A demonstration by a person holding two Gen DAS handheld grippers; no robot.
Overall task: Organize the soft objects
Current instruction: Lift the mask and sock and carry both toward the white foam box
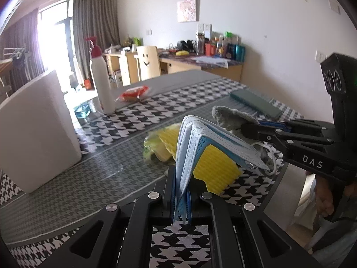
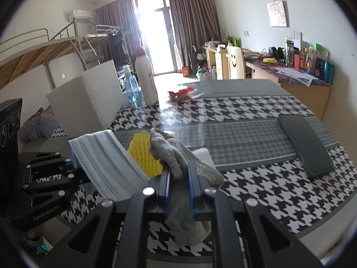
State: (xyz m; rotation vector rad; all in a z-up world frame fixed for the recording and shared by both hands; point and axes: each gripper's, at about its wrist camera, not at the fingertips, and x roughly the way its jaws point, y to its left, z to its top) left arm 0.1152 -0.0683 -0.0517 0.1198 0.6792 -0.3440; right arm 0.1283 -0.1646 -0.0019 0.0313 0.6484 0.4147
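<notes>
Left gripper (image 1: 181,197) pinches a blue face mask (image 1: 207,143) (right gripper (image 2: 179,189) clamps a grey sock (image 2: 178,156)).

The right tool (image 2: 178,185) pinches a grey sock (image 2: 176,156) above the houndstooth table (image 2: 256,192). The left tool (image 2: 71,167) holds a blue face mask (image 2: 104,156) (folded); a yellow sponge (image 2: 144,154) lies between them.

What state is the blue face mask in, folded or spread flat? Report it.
Folded. The face mask bends over itself in layers, one end pinched in the left tool, lifted off the table.
</notes>
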